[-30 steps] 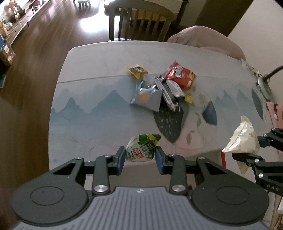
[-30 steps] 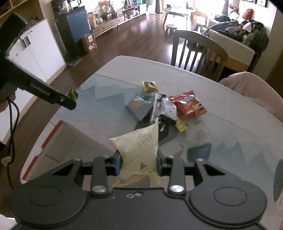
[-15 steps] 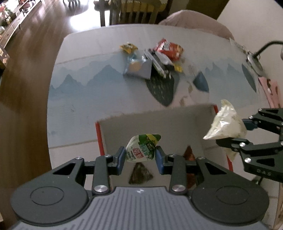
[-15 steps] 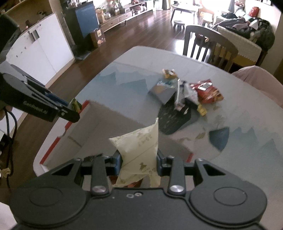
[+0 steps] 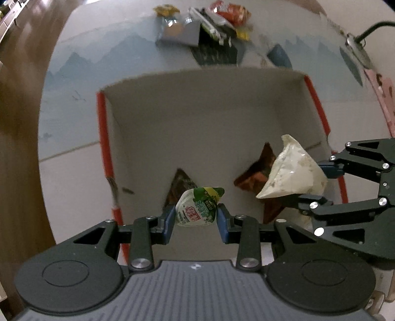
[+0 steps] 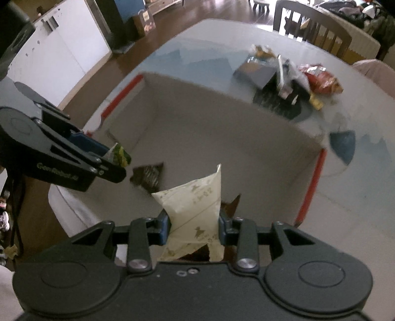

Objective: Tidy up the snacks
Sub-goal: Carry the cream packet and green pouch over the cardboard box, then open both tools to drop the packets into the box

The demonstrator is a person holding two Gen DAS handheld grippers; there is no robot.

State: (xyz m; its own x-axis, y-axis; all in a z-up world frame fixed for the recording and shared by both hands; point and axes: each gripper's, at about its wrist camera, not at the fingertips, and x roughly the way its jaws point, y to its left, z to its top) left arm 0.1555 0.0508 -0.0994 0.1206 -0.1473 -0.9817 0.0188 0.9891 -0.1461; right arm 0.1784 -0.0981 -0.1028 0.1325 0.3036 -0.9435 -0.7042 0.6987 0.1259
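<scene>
A family home's open dining and living area: a dining surface [image 6: 187,47] under a cloth printed with blue mountain shapes stands on dark wood flooring [image 6: 158,27], with a slatted wooden dining chair [image 6: 313,24] drawn up at its far side. Beyond the chair, a sofa [image 6: 358,17] heaped with clothing sits in window light near a small stool [image 6: 261,3]. White cabinet doors [image 6: 59,49] line the left wall, beside a dark appliance and a low sideboard. A loose heap of snack packets [image 6: 291,71] lies on the cloth.
</scene>
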